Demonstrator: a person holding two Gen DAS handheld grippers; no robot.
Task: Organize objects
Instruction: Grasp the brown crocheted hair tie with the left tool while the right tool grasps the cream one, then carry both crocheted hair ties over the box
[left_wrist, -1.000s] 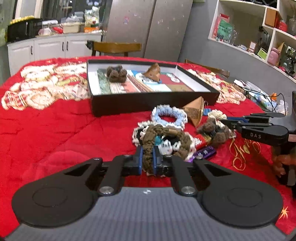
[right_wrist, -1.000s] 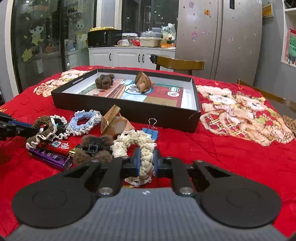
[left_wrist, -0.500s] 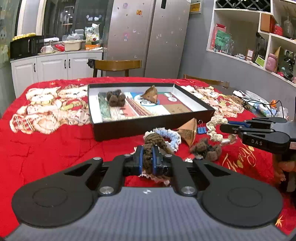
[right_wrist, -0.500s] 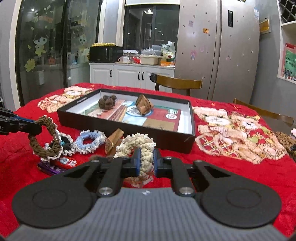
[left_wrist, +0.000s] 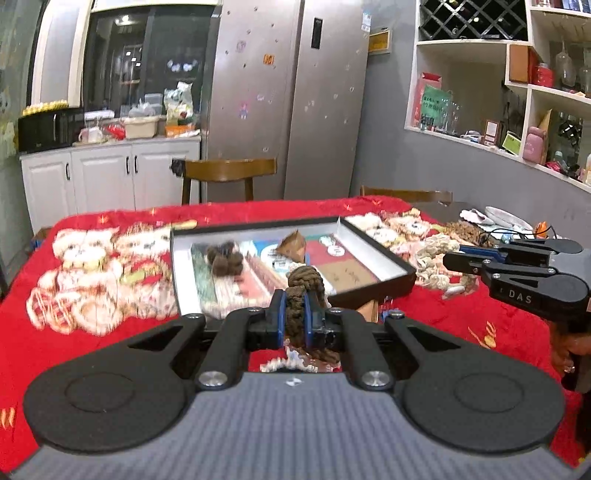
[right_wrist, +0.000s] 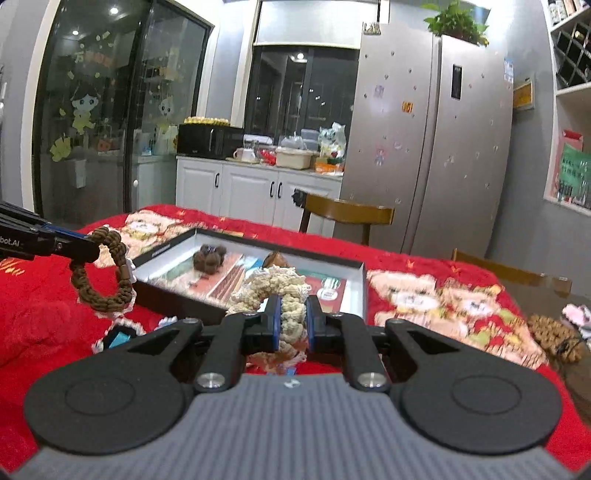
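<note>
My left gripper (left_wrist: 295, 317) is shut on a brown braided hair tie (left_wrist: 301, 291), which hangs as a loop (right_wrist: 105, 273) off the table in the right wrist view. My right gripper (right_wrist: 293, 319) is shut on a cream crocheted hair tie (right_wrist: 277, 288), seen from the side as cream loops (left_wrist: 434, 258). Both are lifted above the red cloth, in front of the black open box (left_wrist: 376, 291) (right_wrist: 177, 299). Inside the box lie a dark brown fluffy hair tie (left_wrist: 223, 258) (right_wrist: 208, 256) and a tan folded piece (left_wrist: 293, 243).
The red bear-print cloth (left_wrist: 92, 280) covers the table. More small items (right_wrist: 118, 338) lie under the grippers, mostly hidden. A brown beaded thing (right_wrist: 554, 332) sits at the far right edge. Wooden chairs (right_wrist: 347, 216) stand behind the table. A hand (left_wrist: 569, 350) holds the right gripper.
Both grippers have risen with their hair ties, which left the pile on the cloth. The views have tilted up, so the box looks lower and the pile has dropped under the fingers.
</note>
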